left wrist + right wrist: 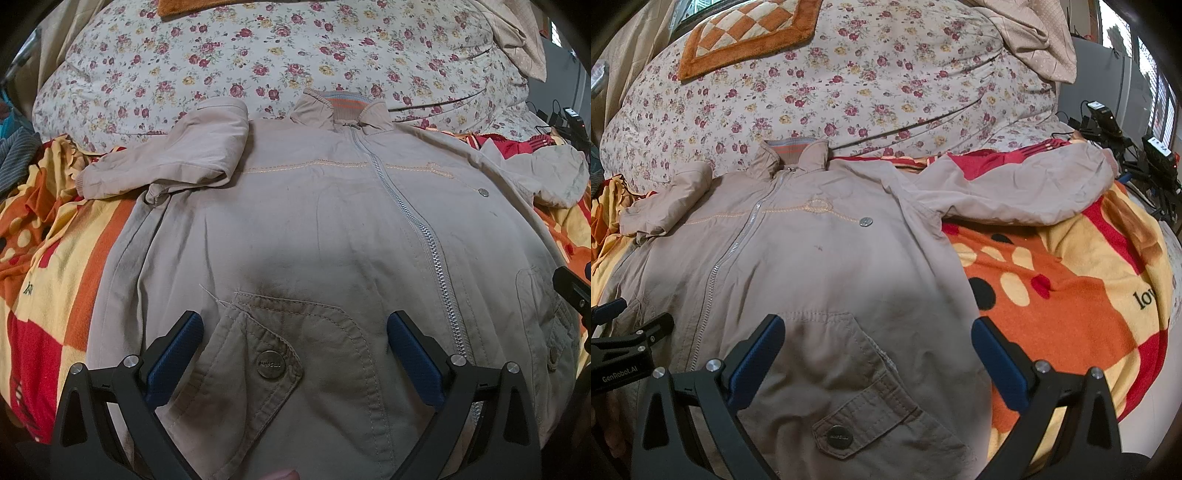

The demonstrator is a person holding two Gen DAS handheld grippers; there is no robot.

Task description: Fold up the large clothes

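Observation:
A beige zip-up jacket (pixel 314 221) lies front-up on the bed, zipped, collar at the far side. Its left sleeve (pixel 173 158) is bunched and folded beside the shoulder; its right sleeve (pixel 1015 192) stretches out to the right. My left gripper (pixel 291 332) hovers open over the lower left pocket flap with its snap button (pixel 269 364). In the right wrist view the same jacket (pixel 812 258) fills the middle, and my right gripper (pixel 877 339) stands open above the lower right pocket (pixel 857 417) at the jacket's right edge. Nothing is between either pair of fingers.
An orange, red and yellow blanket (pixel 1052 295) covers the bed under the jacket. A floral duvet (pixel 277 62) is heaped behind the collar, with an orange checkered cushion (pixel 746 33) on it. Black devices and cables (pixel 1126 147) sit at the far right.

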